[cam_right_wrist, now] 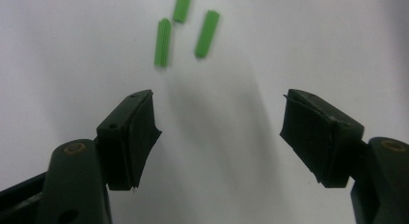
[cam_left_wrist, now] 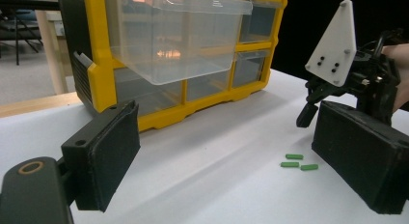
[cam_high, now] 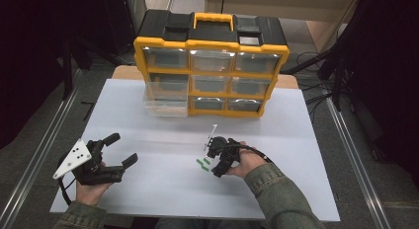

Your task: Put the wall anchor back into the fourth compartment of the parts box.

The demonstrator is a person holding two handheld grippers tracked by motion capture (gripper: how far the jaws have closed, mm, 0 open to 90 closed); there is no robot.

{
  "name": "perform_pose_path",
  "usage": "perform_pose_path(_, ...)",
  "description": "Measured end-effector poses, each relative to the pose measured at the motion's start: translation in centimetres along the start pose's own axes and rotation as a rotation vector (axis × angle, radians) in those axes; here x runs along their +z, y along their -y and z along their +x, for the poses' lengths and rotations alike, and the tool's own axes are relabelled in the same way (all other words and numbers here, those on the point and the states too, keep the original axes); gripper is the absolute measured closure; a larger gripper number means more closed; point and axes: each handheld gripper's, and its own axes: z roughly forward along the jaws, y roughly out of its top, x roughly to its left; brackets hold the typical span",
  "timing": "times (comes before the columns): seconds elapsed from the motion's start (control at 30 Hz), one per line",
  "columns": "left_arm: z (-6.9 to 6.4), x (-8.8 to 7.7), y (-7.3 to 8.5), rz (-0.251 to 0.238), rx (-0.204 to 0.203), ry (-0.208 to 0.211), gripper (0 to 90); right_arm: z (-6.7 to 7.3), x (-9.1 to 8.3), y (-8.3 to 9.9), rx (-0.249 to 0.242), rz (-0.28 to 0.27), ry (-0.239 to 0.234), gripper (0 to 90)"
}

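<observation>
Jaw pads up close: on my right gripper (cam_right_wrist: pixel 219 132) both black pads stand wide apart with bare table between them, nothing held.
Organizer: big yellow-and-black drawer cabinet (cam_high: pixel 211 66) at 12 o'clock on the white table (cam_high: pixel 296 189); its clear drawer (cam_high: pixel 165 103) on the lower left is pulled out, and I cannot tell whether anything lies in it.
Left gripper: (cam_high: pixel 121 152) parked at 8 o'clock, jaws spread wide and empty, well apart from the plugs.
Right gripper seen from above: at 5 o'clock, tilted down toward the plugs, tips near them but not touching.
Green plugs: three small green plastic plugs (cam_right_wrist: pixel 185 28) lie close together at table centre, at 12 o'clock from my right pads.
Step in hand, as I judge it: picking up one plug.
Doing it well: I would ease forward, centre one plug between the pads, square the jaws across its length, then close gently so it doesn't roll or flick its neighbours.
</observation>
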Motion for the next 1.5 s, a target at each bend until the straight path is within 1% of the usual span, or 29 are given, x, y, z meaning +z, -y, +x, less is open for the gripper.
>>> perform_pose_path(0.13, 0.0, 0.1, 0.0, 0.007, 0.007, 0.007, 9.0, 0.0, 0.4, -0.8, -0.003, 0.003, 0.001, 30.6)
perform_pose_path(0.17, -0.1, 0.2, 0.0, 0.007, 0.006, 0.009, 9.0, 0.1, 0.5, -1.0, 0.003, 0.009, 0.000, 30.9)
perform_pose_path(0.23, -0.1, 0.2, 0.0, 0.008, 0.006, 0.013, 9.0, 0.0, 0.7, -1.4, -0.009, 0.017, 0.006, 31.5)
perform_pose_path(0.3, -0.1, 0.3, 0.1, 0.008, 0.006, 0.016, 9.0, 0.0, 0.8, -1.5, -0.001, 0.020, 0.005, 32.3)
perform_pose_path(0.37, -0.1, 0.4, 0.1, 0.015, 0.012, 0.022, 9.0, -0.1, 1.1, -2.0, -0.001, 0.017, 0.003, 35.1)
perform_pose_path(0.43, -0.2, 0.4, 0.1, 0.016, 0.010, 0.026, 9.0, -0.1, 1.1, -2.3, 0.003, 0.031, 0.004, 37.3)
perform_pose_path(0.5, -0.2, 0.4, 0.1, 0.017, 0.012, 0.028, 9.0, -0.1, 1.2, -2.4, -0.006, 0.026, 0.001, 38.5)
perform_pose_path(0.53, -0.2, 0.4, 0.1, 0.017, 0.012, 0.029, 9.0, -0.1, 1.4, -2.7, -0.017, 0.036, 0.000, 43.7)
perform_pose_path(0.57, -0.2, 0.4, 0.1, 0.016, 0.011, 0.030, 9.0, 0.0, 1.5, -2.8, -0.008, 0.043, 0.000, 47.4)
perform_pose_path(0.6, -0.1, 0.4, 0.1, 0.015, 0.010, 0.031, 9.0, -0.2, 1.6, -2.9, -0.024, 0.045, -0.004, 50.1)
perform_pose_path(0.73, -0.1, 0.3, 0.1, 0.012, 0.010, 0.030, 9.0, -0.2, 1.9, -3.2, -0.019, 0.066, -0.028, 63.0)
perform_pose_path(0.77, -0.1, 0.3, 0.1, 0.014, 0.010, 0.030, 9.0, -0.2, 1.9, -3.3, -0.011, 0.070, -0.039, 65.9)
perform_pose_path(0.87, -0.1, 0.4, 0.1, 0.018, 0.010, 0.031, 9.0, -0.2, 1.9, -3.4, -0.004, 0.080, -0.052, 71.0)
perform_pose_path(0.93, -0.1, 0.4, 0.1, 0.020, 0.011, 0.032, 9.0, -0.2, 1.9, -3.4, -0.009, 0.078, -0.057, 76.7)
perform_pose_path(1.0, -0.1, 0.5, 0.1, 0.021, 0.016, 0.033, 9.0, -0.4, 1.9, -3.5, 0.002, 0.082, -0.060, 82.5)
perform_pose_path(1.03, -0.1, 0.5, 0.1, 0.021, 0.016, 0.034, 9.0, -0.5, 1.9, -3.5, 0.006, 0.086, -0.061, 83.8)
perform_pose_path(1.13, -0.1, 0.4, 0.1, 0.020, 0.015, 0.033, 9.0, -0.6, 1.9, -3.6, 0.024, 0.092, -0.073, 84.3)
perform_pose_path(1.2, -0.1, 0.4, 0.1, 0.020, 0.012, 0.032, 9.0, -0.6, 2.0, -3.6, 0.017, 0.090, -0.068, 84.3)
perform_pose_path(1.3, -0.1, 0.4, 0.2, 0.021, 0.013, 0.032, 9.0, -0.6, 1.8, -3.7, 0.020, 0.090, -0.058, 84.3)
perform_pose_path(1.37, -0.1, 0.4, 0.2, 0.022, 0.014, 0.032, 9.0, -0.7, 1.4, -3.6, 0.028, 0.086, -0.068, 84.3)
perform_pose_path(1.43, -0.1, 0.5, 0.2, 0.025, 0.015, 0.033, 9.0, -0.7, 0.8, -3.6, 0.027, 0.085, -0.071, 84.3)
perform_pose_path(1.5, -0.2, 0.5, 0.1, 0.023, 0.016, 0.034, 9.0, -0.7, 0.0, -3.6, 0.021, 0.072, -0.073, 84.3)
